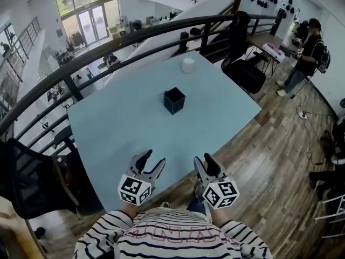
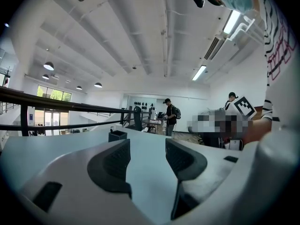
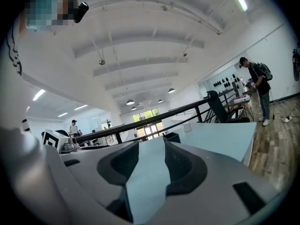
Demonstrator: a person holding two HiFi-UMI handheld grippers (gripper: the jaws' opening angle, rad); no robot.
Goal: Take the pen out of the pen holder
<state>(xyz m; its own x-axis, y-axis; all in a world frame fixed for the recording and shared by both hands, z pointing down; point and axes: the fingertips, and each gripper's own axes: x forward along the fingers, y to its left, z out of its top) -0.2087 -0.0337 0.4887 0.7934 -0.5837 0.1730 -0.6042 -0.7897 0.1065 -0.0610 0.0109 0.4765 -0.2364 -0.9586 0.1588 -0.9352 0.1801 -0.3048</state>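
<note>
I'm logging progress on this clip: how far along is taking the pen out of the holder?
Nothing looks done: the pen holder stands mid-table, apart from both grippers. In hand: nothing; the left gripper and right gripper hover at the near edge of the table, fingers apart and empty. Left: reach the holder, grip the pen, lift it out. The pen is too small to see.

A pale blue table [image 1: 118,117] stands on a wood plank floor [image 1: 269,155] beside a black railing [image 1: 102,50]. Beyond are a black chair [image 1: 243,72], bright windows [image 1: 86,7] and a white ceiling [image 2: 140,41] with strip lights [image 2: 198,72].
</note>
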